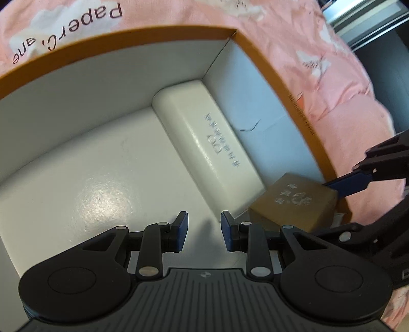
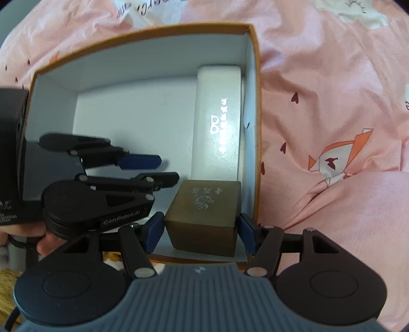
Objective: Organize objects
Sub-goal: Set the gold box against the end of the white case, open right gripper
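An open box with an orange rim (image 1: 268, 66) (image 2: 255, 107) and white inside lies on a pink bedsheet. A white glasses case (image 1: 209, 145) (image 2: 218, 122) lies along its right wall. A small brown box (image 1: 296, 199) (image 2: 207, 212) with silver print sits in the near right corner. My right gripper (image 2: 199, 231) is inside the box with its blue pads on both sides of the brown box, touching it; one of its fingers (image 1: 345, 182) shows in the left wrist view. My left gripper (image 1: 204, 229) (image 2: 153, 168) is open and empty over the box's white floor.
The pink sheet (image 2: 332, 127) with printed figures and "PaperCrane" lettering (image 1: 69, 30) surrounds the box. The person's hand (image 2: 48, 242) holds the left gripper. A dark window frame (image 1: 370, 23) is at the far right.
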Motion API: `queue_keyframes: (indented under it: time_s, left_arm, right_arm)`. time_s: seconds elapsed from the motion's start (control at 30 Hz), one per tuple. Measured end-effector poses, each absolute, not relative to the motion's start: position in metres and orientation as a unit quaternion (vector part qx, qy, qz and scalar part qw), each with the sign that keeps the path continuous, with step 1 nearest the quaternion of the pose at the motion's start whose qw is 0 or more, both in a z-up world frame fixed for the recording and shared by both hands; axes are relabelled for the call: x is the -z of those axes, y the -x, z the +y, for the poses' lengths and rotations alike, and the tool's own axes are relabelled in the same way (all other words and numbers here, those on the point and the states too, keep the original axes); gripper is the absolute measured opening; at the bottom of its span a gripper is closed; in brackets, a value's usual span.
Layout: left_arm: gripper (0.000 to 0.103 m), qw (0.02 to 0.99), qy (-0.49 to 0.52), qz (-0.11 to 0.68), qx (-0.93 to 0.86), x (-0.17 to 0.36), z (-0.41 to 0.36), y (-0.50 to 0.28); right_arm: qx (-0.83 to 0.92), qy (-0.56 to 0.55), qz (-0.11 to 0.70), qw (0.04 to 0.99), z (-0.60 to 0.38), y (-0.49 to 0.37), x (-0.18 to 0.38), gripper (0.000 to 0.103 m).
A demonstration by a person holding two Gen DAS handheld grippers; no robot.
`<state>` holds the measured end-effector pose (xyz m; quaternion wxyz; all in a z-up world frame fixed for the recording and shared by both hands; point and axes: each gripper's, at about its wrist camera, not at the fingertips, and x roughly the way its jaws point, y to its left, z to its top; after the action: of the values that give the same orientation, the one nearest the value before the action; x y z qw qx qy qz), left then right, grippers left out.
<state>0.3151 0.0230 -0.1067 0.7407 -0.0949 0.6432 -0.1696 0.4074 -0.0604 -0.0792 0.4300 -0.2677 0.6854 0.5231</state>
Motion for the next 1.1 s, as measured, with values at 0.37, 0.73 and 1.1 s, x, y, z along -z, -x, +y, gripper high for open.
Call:
queue_keyframes:
  time_s: [0.37, 0.73, 1.1]
  left_arm:
    - [0.034, 0.785, 0.104, 0.597, 0.126, 0.083, 0.043, -0.298]
    - [0.034, 0.788, 0.127, 0.589, 0.123, 0.085, 0.048, -0.288]
    - [0.034, 0.797, 0.154, 0.570, 0.129, 0.079, 0.056, -0.282]
  right_arm:
    - [-0.550, 0.343, 0.651, 0.396, -0.044, -0.376, 0.085, 0.061]
    - [-0.533, 0.367, 0.652, 0.395, -0.035, -0.361, 0.088, 0.069]
    - [-0.508, 0.337, 0.639, 0.469, -0.042, -0.362, 0.070, 0.060]
